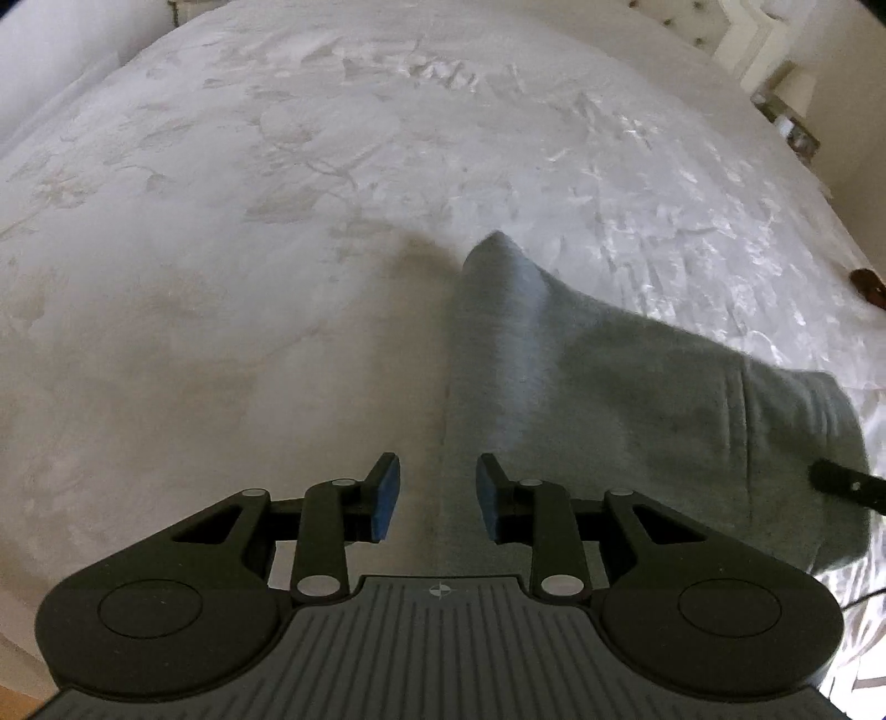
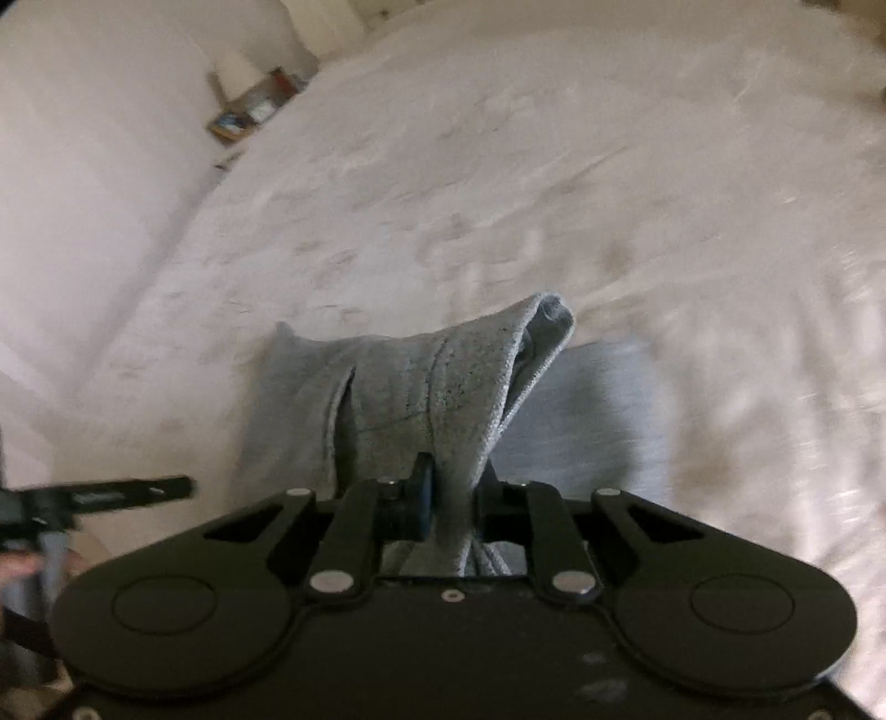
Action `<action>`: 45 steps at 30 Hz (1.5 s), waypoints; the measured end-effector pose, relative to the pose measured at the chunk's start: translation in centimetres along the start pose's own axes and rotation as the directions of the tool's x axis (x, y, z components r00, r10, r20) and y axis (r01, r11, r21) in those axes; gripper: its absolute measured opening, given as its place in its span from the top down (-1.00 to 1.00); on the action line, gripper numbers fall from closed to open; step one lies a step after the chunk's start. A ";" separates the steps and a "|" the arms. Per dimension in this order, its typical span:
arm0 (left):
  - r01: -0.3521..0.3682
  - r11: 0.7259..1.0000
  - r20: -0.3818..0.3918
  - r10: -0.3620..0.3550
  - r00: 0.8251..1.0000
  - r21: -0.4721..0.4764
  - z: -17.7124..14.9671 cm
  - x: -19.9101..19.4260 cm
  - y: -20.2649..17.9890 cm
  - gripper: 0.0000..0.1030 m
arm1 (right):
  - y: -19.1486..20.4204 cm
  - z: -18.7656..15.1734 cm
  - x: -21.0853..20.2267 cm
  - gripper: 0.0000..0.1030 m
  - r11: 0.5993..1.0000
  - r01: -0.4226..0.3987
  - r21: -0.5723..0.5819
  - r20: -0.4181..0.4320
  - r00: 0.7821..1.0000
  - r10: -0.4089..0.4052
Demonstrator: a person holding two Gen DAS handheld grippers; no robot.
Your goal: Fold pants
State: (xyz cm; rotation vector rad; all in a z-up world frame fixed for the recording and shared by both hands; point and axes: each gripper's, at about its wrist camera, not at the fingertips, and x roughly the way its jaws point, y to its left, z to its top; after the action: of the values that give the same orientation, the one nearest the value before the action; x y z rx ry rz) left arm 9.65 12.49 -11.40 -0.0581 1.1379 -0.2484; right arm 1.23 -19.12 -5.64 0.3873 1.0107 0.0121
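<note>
Right gripper (image 2: pixel 451 498) clenched on gray pants (image 2: pixel 443 382) (fabric bunched toward 12 o'clock); left gripper (image 1: pixel 437 498) released, jaws apart over pants edge on white bedspread (image 1: pixel 277 221).

White bedspread with a raised floral pattern (image 1: pixel 343 166) fills both views — satin sheen toward the right side of the left wrist view. Small dark brown object (image 1: pixel 870 283) at its right edge, too small to identify. Pale lamp (image 1: pixel 793 88) beside a cream tufted headboard (image 1: pixel 720 33). Open wooden box (image 2: pixel 256 105) by the wall — contents blurred.
</note>
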 end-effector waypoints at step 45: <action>-0.091 0.961 -0.060 0.110 0.992 0.262 7.3 10.6 -7.9 0.41 | -5.0 5.0 7.7 0.55 0.980 0.199 0.002 -0.035 0.979 -0.199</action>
State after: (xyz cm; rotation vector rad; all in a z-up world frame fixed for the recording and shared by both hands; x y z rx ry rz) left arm 19.11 1.81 -16.43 0.2424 1.1703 -0.3089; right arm 8.65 -23.87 -11.19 0.2907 1.0799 -0.1650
